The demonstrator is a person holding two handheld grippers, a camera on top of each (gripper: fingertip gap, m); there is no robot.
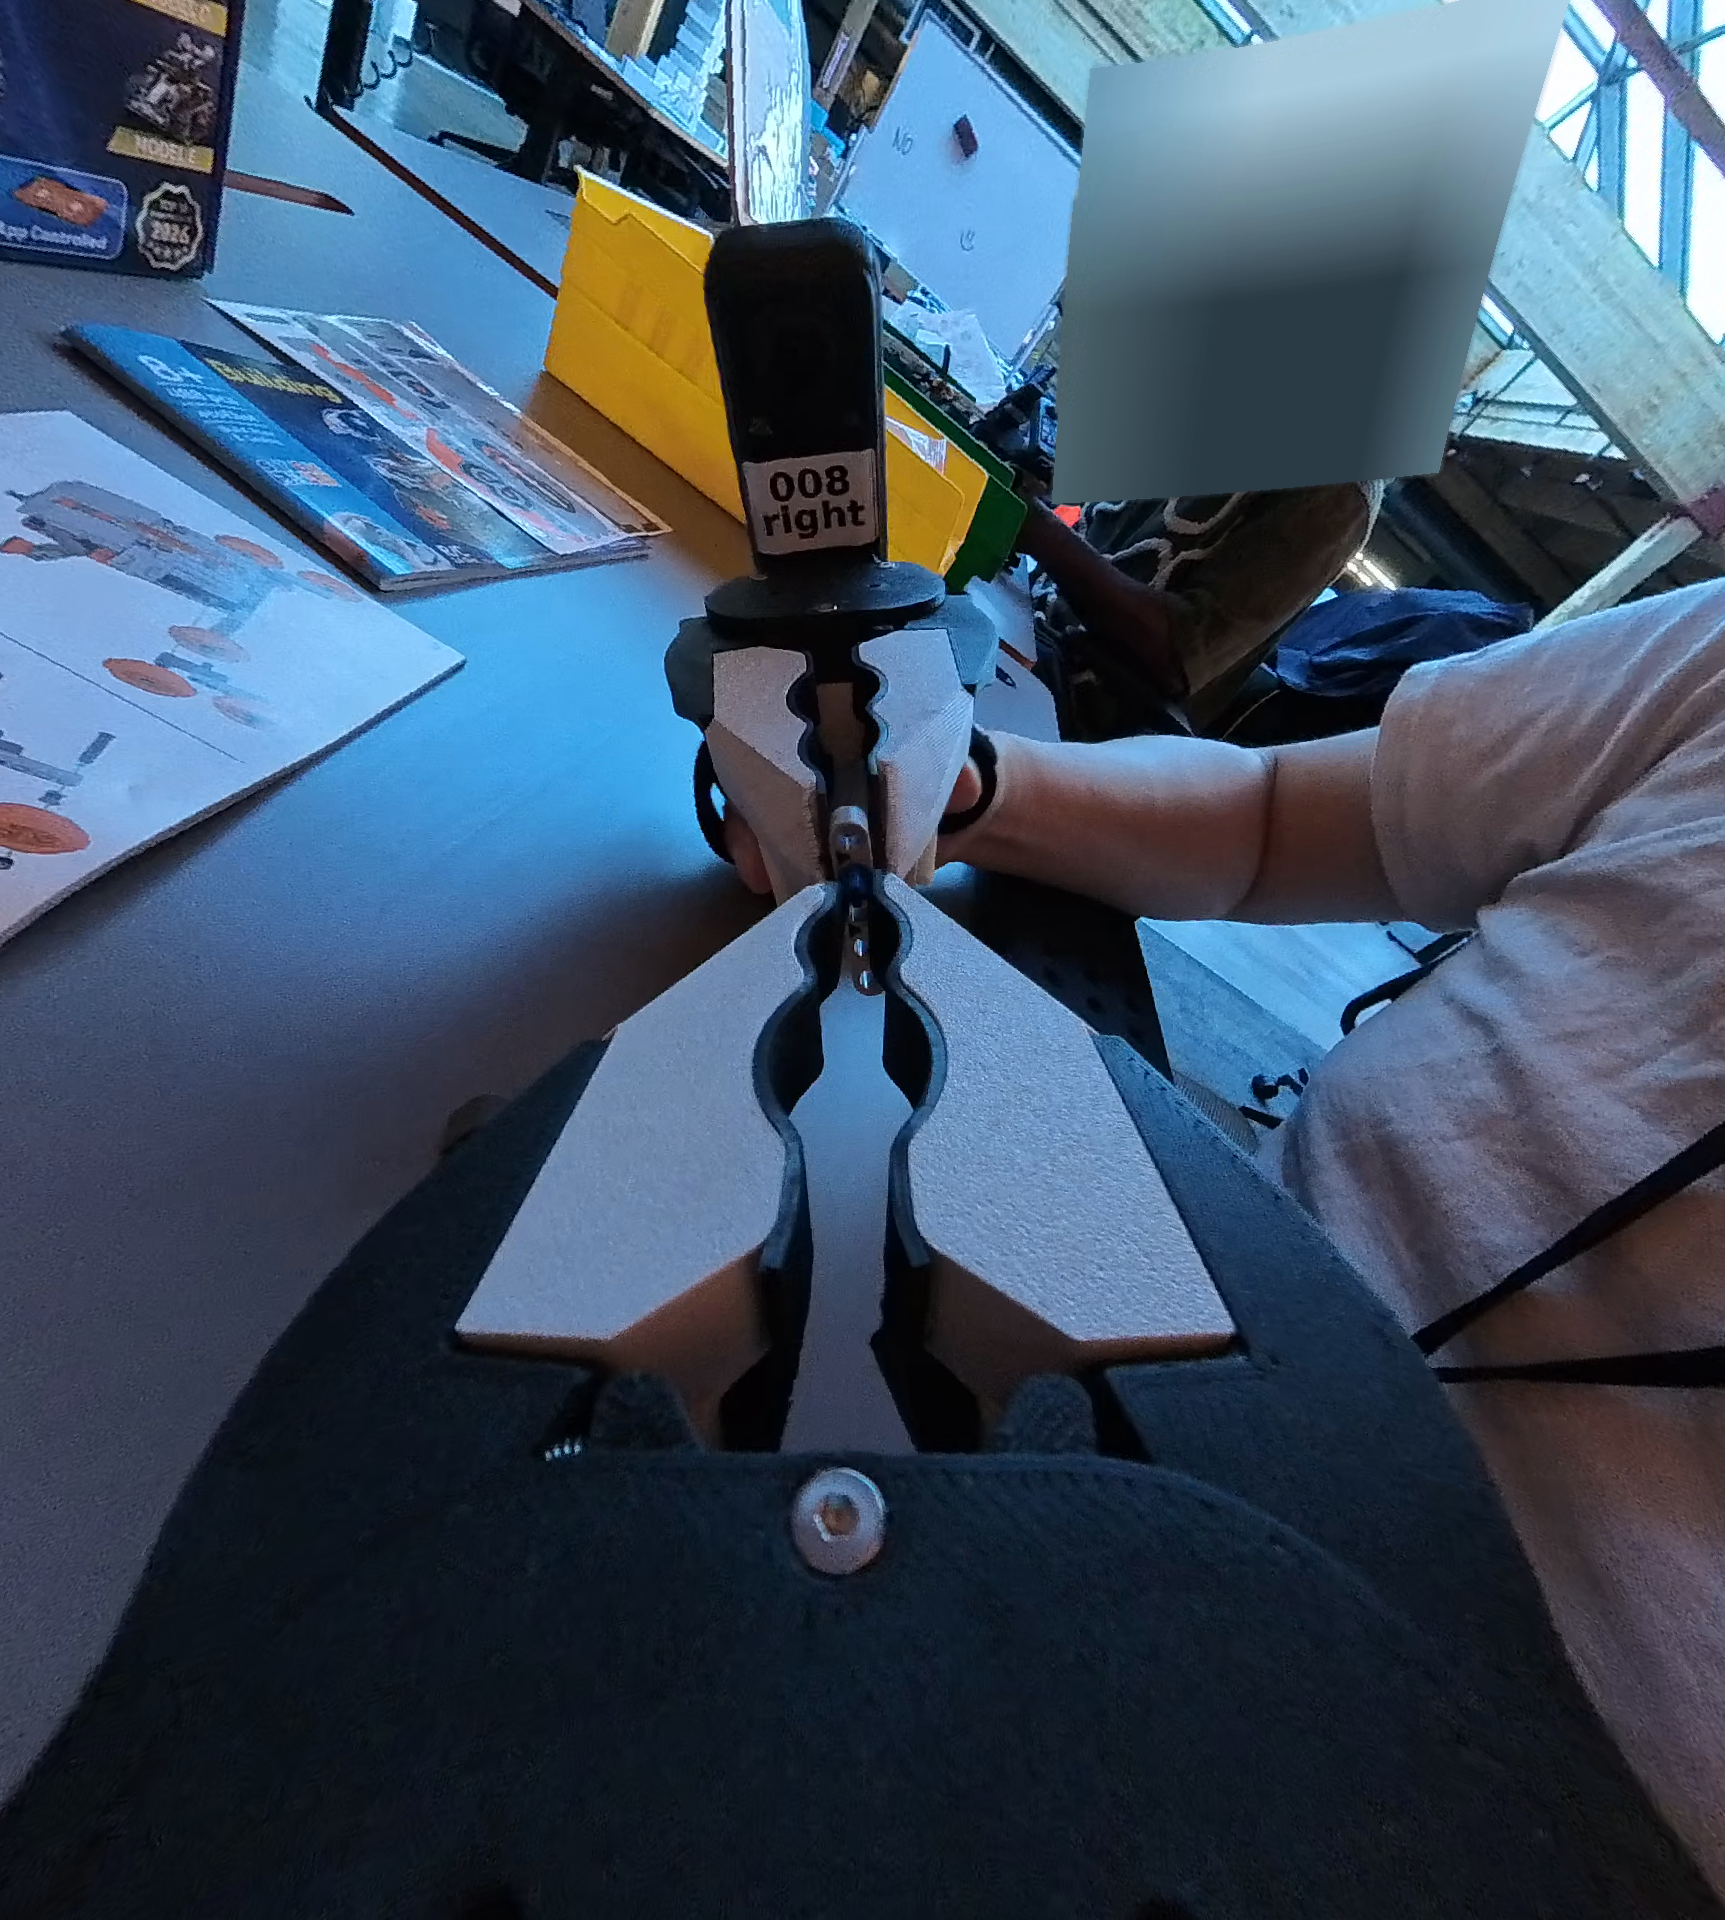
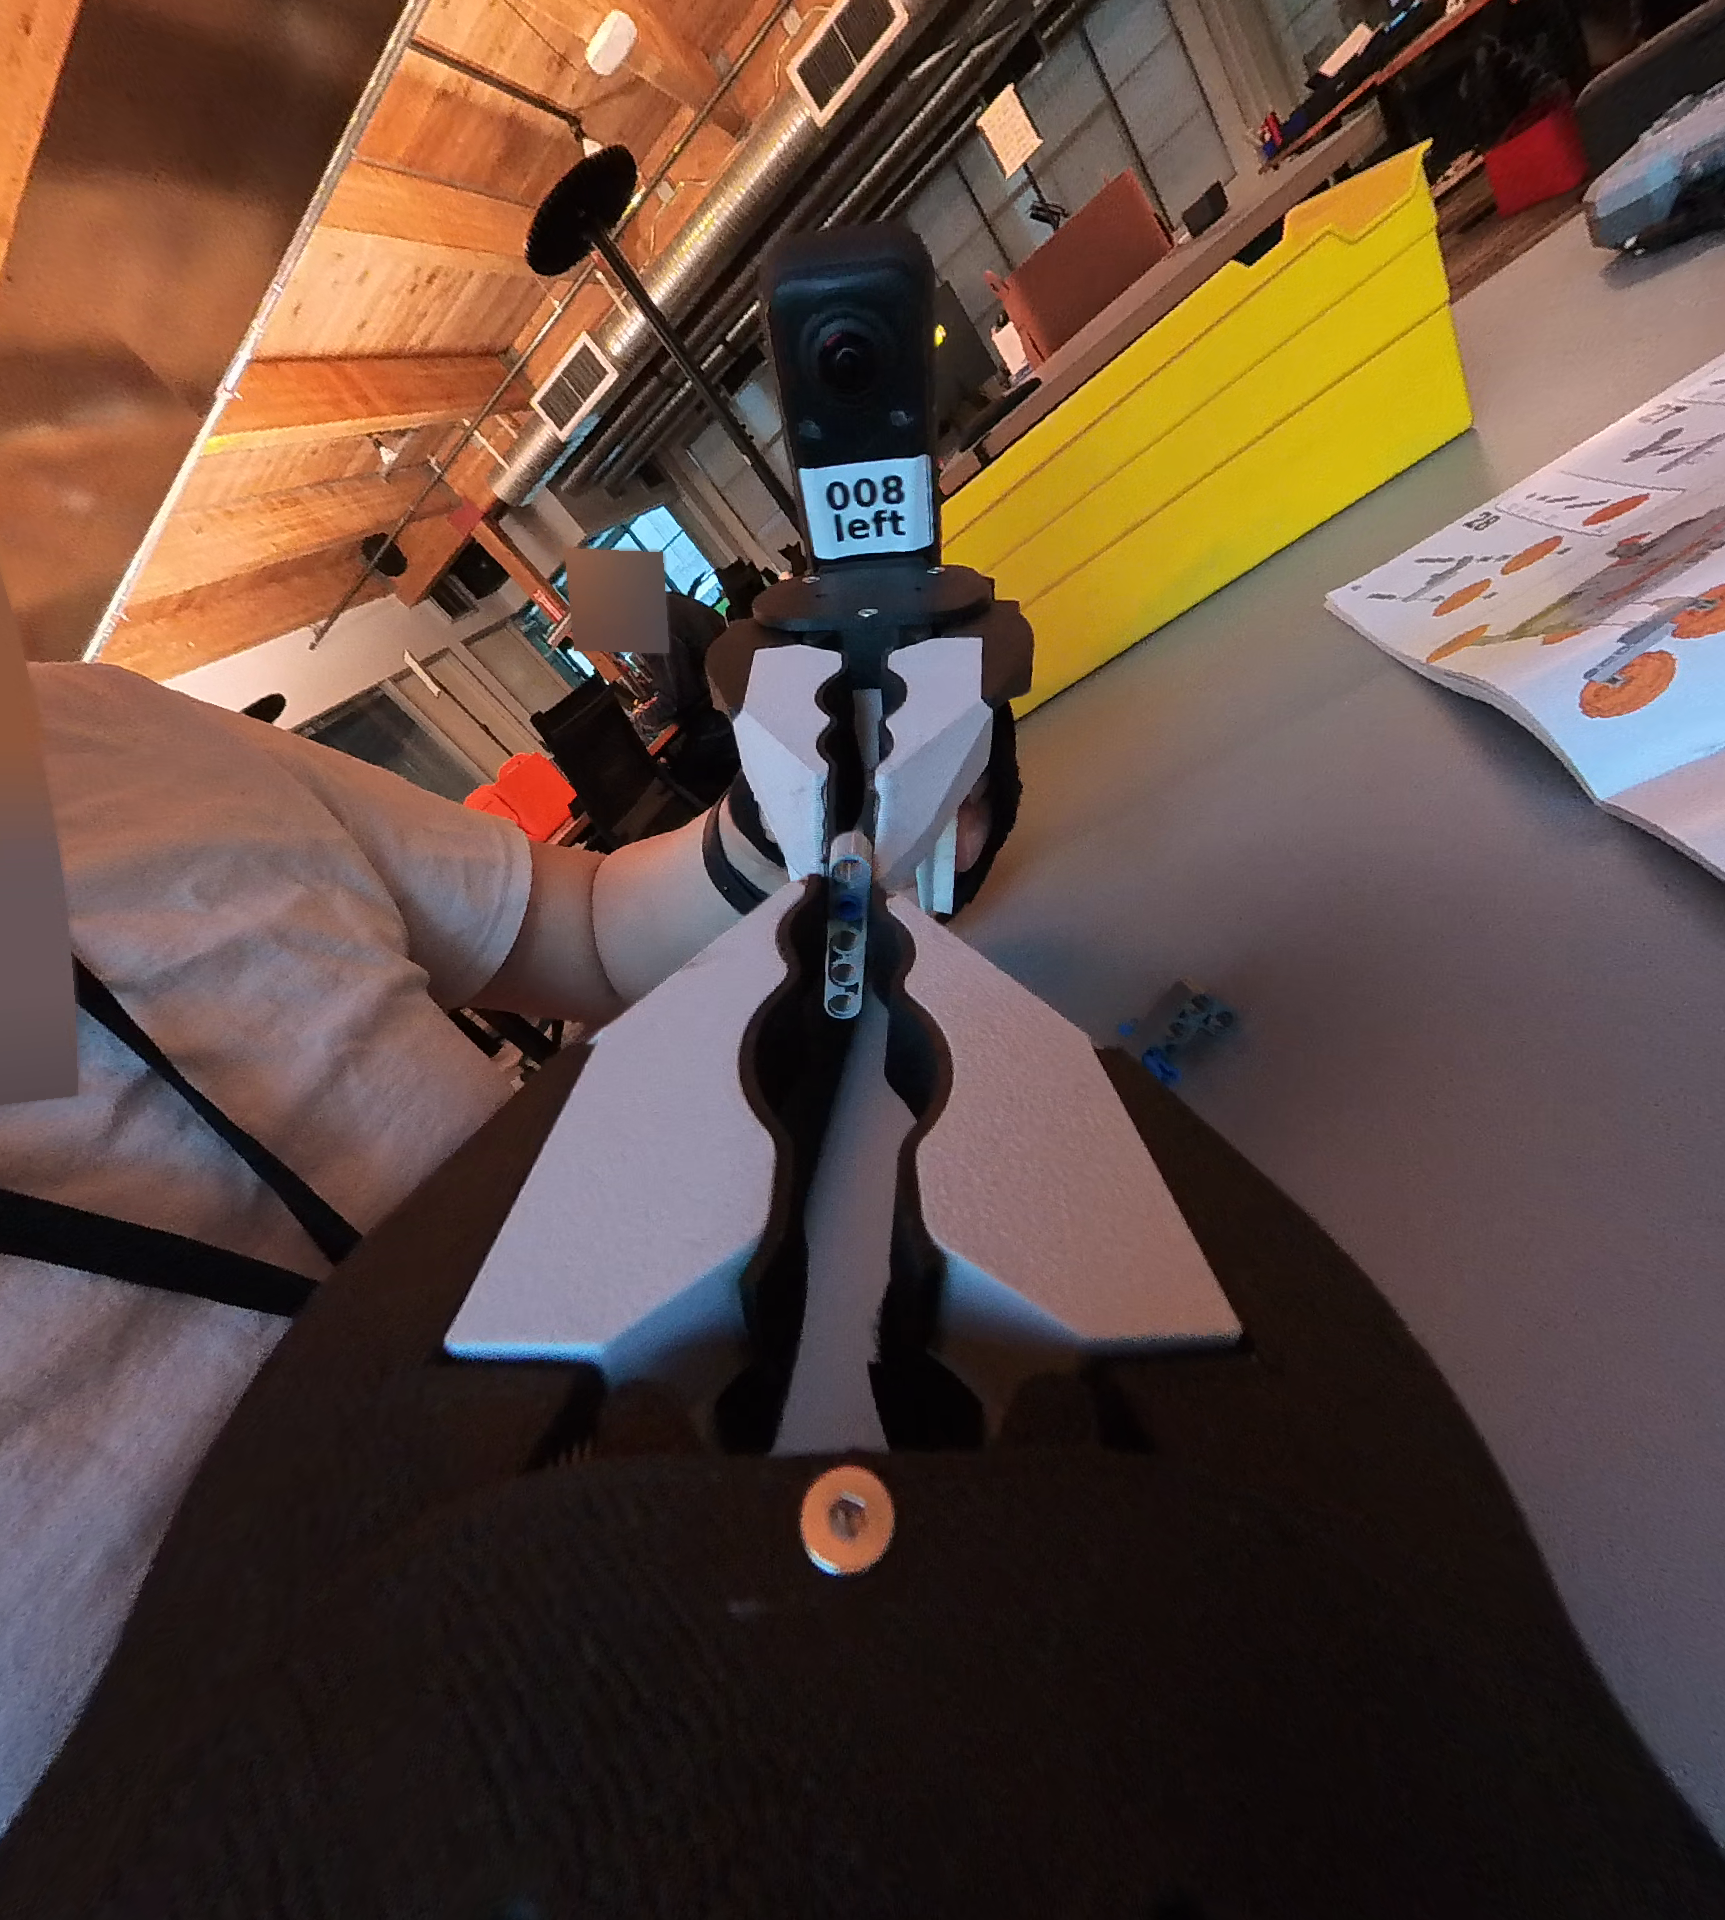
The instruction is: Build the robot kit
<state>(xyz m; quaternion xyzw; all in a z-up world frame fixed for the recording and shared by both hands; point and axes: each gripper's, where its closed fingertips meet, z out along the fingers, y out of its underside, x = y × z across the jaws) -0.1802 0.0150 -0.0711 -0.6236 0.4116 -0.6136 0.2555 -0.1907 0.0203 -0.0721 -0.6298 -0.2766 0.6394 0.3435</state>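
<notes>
The left gripper (image 1: 853,904) and right gripper (image 2: 850,894) meet tip to tip above the grey table (image 1: 266,1039), each nearly closed on an end of one grey perforated beam (image 2: 845,956) with a blue pin. It looks light, rigid and smooth, best pinched across its flat faces. The left wrist view alone shows a blue booklet (image 1: 318,447). Only the right wrist view shows a small grey-and-blue assembly (image 2: 1185,1023) lying nearby.
</notes>
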